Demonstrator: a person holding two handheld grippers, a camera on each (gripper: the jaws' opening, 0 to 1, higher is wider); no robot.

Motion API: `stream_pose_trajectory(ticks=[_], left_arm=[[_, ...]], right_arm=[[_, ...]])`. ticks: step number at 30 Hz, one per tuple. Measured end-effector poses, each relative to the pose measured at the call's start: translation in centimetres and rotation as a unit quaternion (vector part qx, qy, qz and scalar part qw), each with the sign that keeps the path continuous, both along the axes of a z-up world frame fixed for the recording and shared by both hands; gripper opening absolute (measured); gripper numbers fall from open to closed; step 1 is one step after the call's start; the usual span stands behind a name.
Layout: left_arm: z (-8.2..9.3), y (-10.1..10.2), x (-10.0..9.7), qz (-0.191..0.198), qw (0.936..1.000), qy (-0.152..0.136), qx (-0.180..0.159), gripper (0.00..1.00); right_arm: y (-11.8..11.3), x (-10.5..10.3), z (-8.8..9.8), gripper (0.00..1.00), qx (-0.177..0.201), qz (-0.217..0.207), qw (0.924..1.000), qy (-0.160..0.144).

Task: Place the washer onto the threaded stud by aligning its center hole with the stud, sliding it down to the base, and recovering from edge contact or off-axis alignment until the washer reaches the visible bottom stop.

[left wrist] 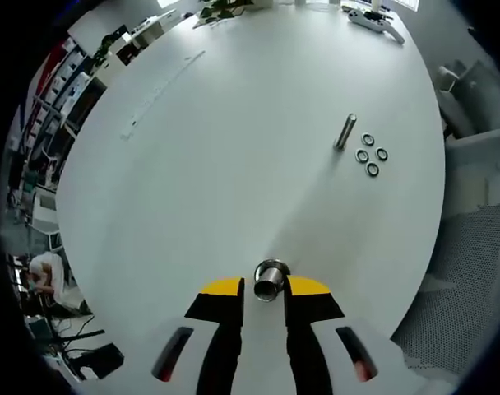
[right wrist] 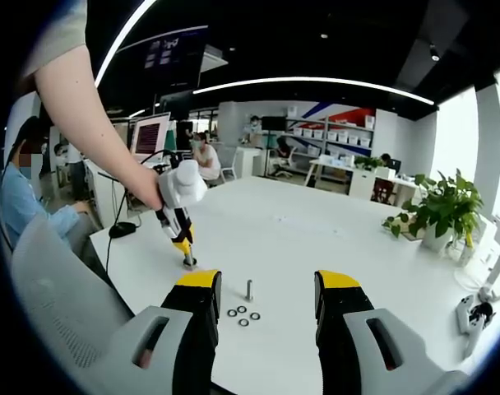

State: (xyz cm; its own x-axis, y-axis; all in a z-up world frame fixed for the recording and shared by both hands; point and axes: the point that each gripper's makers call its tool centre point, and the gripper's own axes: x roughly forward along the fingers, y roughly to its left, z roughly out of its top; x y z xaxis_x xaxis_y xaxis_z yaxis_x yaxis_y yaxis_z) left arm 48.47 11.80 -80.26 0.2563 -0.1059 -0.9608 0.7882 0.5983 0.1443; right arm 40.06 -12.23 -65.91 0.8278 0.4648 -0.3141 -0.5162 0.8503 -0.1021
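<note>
Already the left gripper [left wrist: 264, 290] had its yellow-tipped fingers [left wrist: 221, 287] closed around a short metal cylinder [left wrist: 270, 280], seemingly a sleeve or nut with an open end, though its exact kind was hard to tell. It held that piece low over the white bench [left wrist: 233, 148]. From the right gripper view, the same gripper [right wrist: 187, 257] came down from a person's hand [right wrist: 145, 188], with its tips at or just above the bench surface.

Further right in the left gripper view, the threaded stud [left wrist: 345, 132] stood upright and bare, with nothing visible around its shaft. Just beside its foot lay four washers [left wrist: 372, 154] in a loose cluster, flat on the bench and apart from one another. The right gripper view showed the stud [right wrist: 249, 289] and the washers [right wrist: 243, 315] between its own fingers [right wrist: 200, 280], but well ahead of them.

The right gripper [right wrist: 269, 288] stood wide open and held nothing.

Judging by this, the task had barely begun: no washer was picked up, none was threaded over the stud, and alignment, sliding down and seating at the bottom stop all remained.
</note>
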Motion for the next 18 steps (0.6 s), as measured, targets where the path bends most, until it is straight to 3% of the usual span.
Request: stream_pose_trajectory(ticks=[13,16,18], left_arm=[[1.1,0.2,0.5,0.024,0.9989,-0.030,-0.028,0.20],[2.4,0.0,1.7,0.014,0.9959,-0.080,-0.038,0.20],[3.0,0.0,1.9,0.018,0.9945,-0.094,-0.044,0.20]], right_arm=[[0.1,0.0,-0.1,0.48,-0.002,0.002,1.0000,0.001],[0.2,0.0,0.0,0.48,-0.002,0.004,1.0000,0.000],[0.3,-0.1,-0.1,0.48,-0.005,0.007,1.0000,0.003]])
